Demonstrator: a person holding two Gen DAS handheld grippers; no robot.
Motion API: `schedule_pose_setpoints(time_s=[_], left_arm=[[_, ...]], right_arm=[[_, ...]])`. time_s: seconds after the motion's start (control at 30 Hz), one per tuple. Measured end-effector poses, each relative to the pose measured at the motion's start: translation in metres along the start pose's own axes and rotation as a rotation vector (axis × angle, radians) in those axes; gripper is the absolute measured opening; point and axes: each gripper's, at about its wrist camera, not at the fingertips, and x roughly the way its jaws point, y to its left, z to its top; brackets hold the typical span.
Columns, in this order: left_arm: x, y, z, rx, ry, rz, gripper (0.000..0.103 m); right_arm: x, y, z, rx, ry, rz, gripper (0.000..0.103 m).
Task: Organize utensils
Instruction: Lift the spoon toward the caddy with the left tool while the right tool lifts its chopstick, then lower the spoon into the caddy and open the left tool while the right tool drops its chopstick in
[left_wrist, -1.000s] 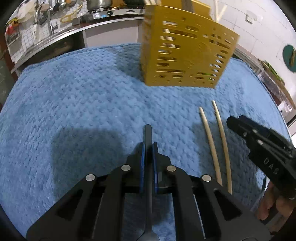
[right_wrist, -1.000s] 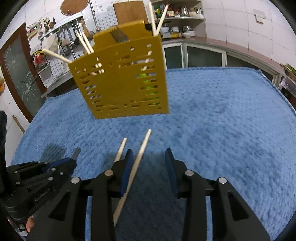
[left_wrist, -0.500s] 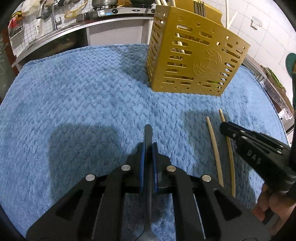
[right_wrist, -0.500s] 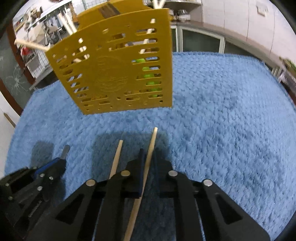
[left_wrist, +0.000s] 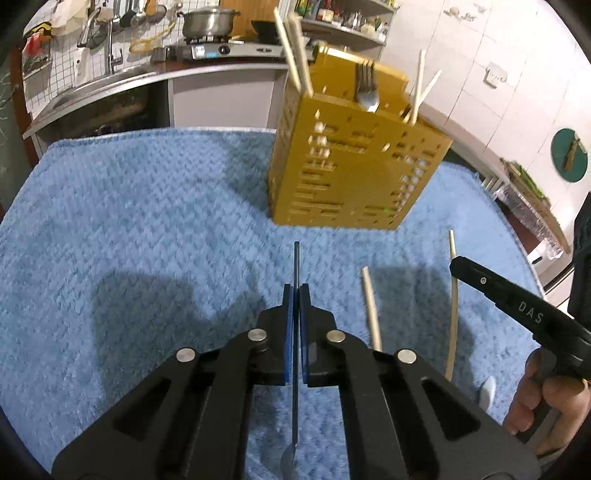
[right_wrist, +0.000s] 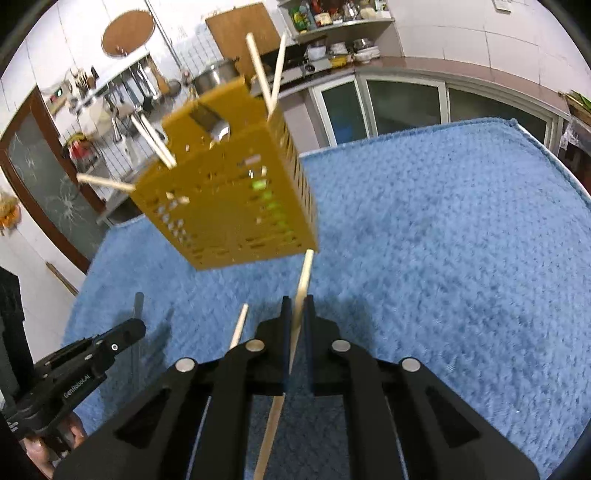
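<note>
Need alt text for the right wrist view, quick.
The right gripper is shut on a chopstick aimed at the yellow caddy on the blue mat. Another chopstick lies left; the left gripper holds a dark utensil.

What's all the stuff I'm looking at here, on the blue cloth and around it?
Blue cloth: one, blue, textured, covering the table.
Utensil holder: one, yellow with slots, standing on the cloth at the far side.
Chopsticks in the holder: several, pale wood, sticking up out of the top.
Fork: one, silver, tines up in the holder.
Loose chopstick: one, pale wood, on the cloth.
Held chopstick: one, pale wood, pinched in the right claw.
Dark utensil: one, thin dark handle, pinched in the left claw; which kind is unclear.
Pot: one, steel, on the counter behind.
Left claw: black with blue pads, shut.
Right claw: black, shut.
Hand: gripping the right claw's handle.
</note>
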Motion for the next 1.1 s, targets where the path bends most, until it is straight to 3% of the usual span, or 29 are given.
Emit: schedule_pose_setpoints(time_s=[0.7,1.1], left_arm=[[-0.041,-0.027,0.024,0.046,-0.154,-0.046,0.002],[-0.061,-0.030,0.063,0.051,-0.240,-0.079,0.002]], right_arm=[[-0.082,-0.007,0.032,-0.091,-0.273,0.024,0.005],[-0.105,0.005,0.063,-0.141,-0.391,0.035,0.005]])
